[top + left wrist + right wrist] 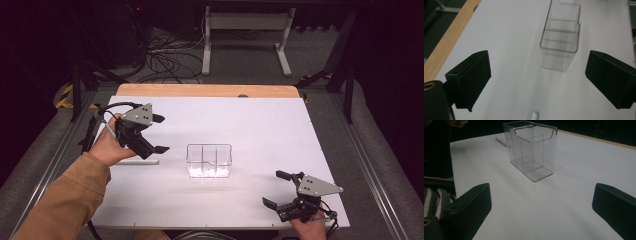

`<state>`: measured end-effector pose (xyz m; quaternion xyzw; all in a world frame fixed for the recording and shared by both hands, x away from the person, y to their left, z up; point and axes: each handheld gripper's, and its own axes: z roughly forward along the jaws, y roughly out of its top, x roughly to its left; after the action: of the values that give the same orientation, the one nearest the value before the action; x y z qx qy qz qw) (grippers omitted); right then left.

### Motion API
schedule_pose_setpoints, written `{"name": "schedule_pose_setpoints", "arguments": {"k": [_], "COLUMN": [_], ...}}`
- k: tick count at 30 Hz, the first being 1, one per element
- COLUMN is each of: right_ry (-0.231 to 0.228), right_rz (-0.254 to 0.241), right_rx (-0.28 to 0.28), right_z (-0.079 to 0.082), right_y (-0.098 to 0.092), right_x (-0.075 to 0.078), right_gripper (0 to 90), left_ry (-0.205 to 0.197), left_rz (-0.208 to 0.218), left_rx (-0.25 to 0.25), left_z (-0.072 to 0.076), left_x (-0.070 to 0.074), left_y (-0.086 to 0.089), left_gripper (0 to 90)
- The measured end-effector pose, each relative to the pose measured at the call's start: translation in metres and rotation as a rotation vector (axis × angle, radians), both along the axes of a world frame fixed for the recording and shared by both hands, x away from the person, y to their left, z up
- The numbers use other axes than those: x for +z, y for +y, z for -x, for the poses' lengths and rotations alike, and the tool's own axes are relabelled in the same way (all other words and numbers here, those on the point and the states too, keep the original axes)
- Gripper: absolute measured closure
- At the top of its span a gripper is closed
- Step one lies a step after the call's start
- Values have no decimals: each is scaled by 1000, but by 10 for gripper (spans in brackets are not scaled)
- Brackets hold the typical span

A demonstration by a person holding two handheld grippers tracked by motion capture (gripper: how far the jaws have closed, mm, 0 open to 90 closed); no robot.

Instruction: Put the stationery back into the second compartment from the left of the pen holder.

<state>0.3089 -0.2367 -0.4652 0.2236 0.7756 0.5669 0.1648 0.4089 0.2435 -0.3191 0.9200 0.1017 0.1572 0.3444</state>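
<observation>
**Ana:** Claws first, from the high view: left gripper [161, 134] has its jaws apart with nothing between them, above a thin white stick [136, 162] lying on the table [260, 120]. Right gripper [276, 188] rests near the front edge, jaws also wide and empty.

**Ben:** And the left gripper view?

**Ana:** The stick's tip [534, 116] lies between the spread jaws, untouched, with the clear divided box [560, 37] ahead. I'd judge a pickup comes next: lower, then close.

**Ben:** Right gripper view?

**Ana:** Box [532, 150] stands upright; its compartments look empty.
</observation>
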Motion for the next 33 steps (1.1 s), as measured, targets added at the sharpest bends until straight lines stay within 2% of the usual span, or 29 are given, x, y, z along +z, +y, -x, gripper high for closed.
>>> {"name": "schedule_pose_setpoints", "arguments": {"k": [2,8,12,15,18,22,26,28,33], "right_ry": [2,3,1,1,2,4,5,5,6], "right_rz": [0,1,1,4,5,6,7,9,6], "right_rx": [0,0,1,2,1,2,4,3,1], "right_z": [0,0,0,0,0,0,0,0,0], "right_y": [0,0,0,1,1,1,2,2,1], "right_x": [0,0,0,0,0,-1,-1,-1,-1], "right_gripper": [29,30,29,29,29,29,29,29,29], "left_ry": [3,17,20,41,61,106,130,156,171], "left_rz": [-21,-17,-70,-98,-99,-112,-145,-158,-205], "left_rx": [23,48,44,61,82,104,123,132,132], "left_z": [-2,-7,-8,-11,-15,-21,-27,-29,-29], "left_x": [-2,-9,-16,-22,-29,-38,-49,-55,-68], "left_y": [6,27,35,42,49,55,56,58,59], "left_gripper": [131,180,195,194,195,193,166,165,190]}}
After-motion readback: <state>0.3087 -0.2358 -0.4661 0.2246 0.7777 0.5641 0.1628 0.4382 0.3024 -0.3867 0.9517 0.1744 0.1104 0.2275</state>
